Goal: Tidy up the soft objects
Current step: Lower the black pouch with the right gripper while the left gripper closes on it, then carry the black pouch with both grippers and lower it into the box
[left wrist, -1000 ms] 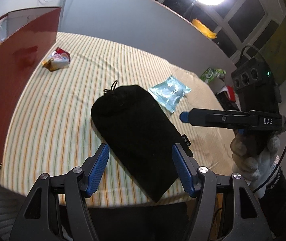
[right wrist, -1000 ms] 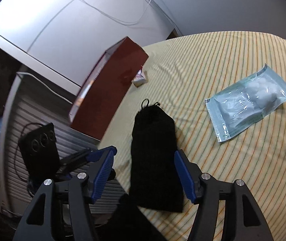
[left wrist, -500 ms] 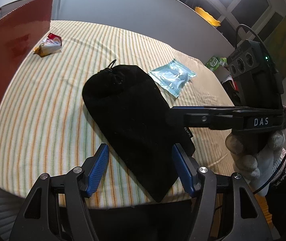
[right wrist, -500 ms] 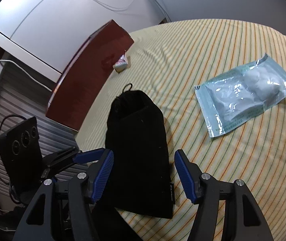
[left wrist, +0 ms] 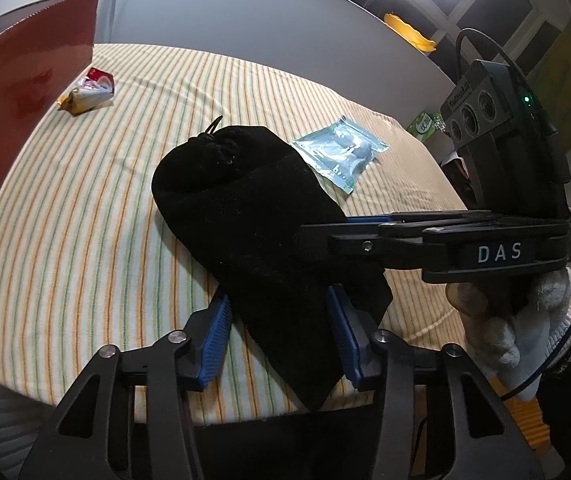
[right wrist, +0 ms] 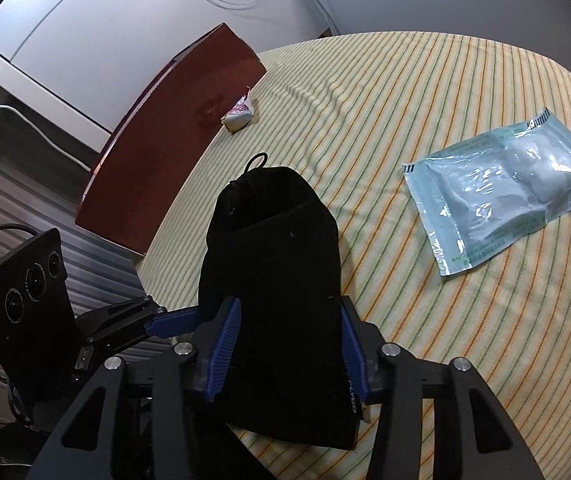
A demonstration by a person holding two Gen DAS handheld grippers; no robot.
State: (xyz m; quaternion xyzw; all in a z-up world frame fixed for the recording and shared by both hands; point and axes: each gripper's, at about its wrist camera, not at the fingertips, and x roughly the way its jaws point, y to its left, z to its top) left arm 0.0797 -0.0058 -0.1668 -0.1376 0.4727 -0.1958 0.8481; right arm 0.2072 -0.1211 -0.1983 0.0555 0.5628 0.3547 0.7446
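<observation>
Limp black drawstring pouch (left wrist: 261, 220), cinched mouth.

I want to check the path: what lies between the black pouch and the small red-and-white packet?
Only bare striped cloth lies between the black pouch and the small packet; the left wrist view shows it best.

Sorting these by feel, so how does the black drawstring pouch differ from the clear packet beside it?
The black drawstring pouch is opaque dark fabric; the clear plastic packet shows white padding inside. The pouch is longer and overhangs the table's near edge; the packet lies fully on the striped cloth. Both the left gripper and right gripper straddle the pouch; the packet lies untouched. Both lie flat.
</observation>
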